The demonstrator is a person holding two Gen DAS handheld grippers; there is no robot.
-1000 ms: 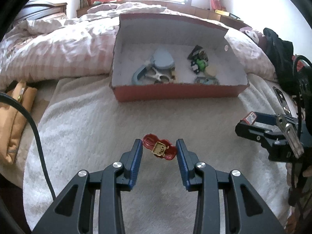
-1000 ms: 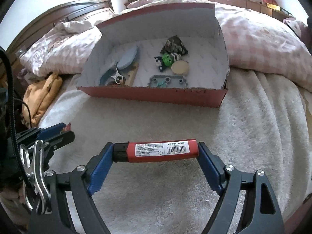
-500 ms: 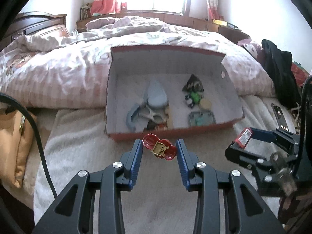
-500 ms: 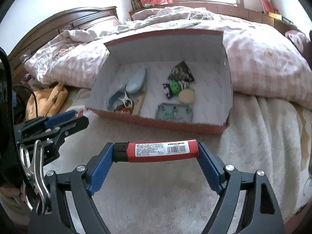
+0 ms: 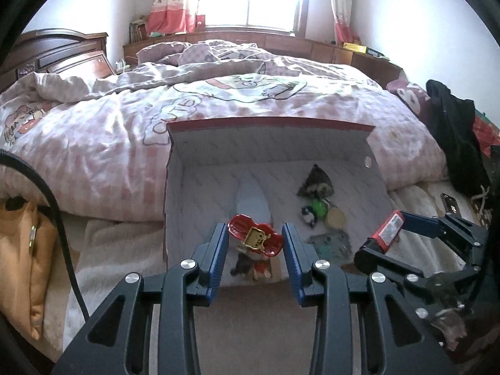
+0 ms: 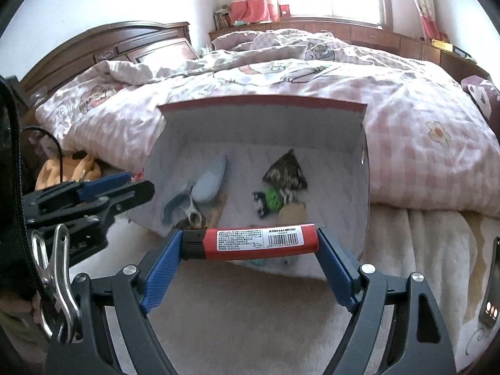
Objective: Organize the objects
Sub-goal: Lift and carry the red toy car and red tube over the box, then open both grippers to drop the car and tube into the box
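We've got the left gripper [image 5: 254, 240] clamped on a red toy car [image 5: 254, 237] and the right gripper [image 6: 250, 243] pinching a red lighter [image 6: 259, 241] end to end, both over the box's [image 6: 262, 101] front edge.

hand-held gripper [image 5: 254, 243] | black frame | blue ribbed pads [image 5: 218, 250] | silver screws | black cable [image 5: 59, 218]
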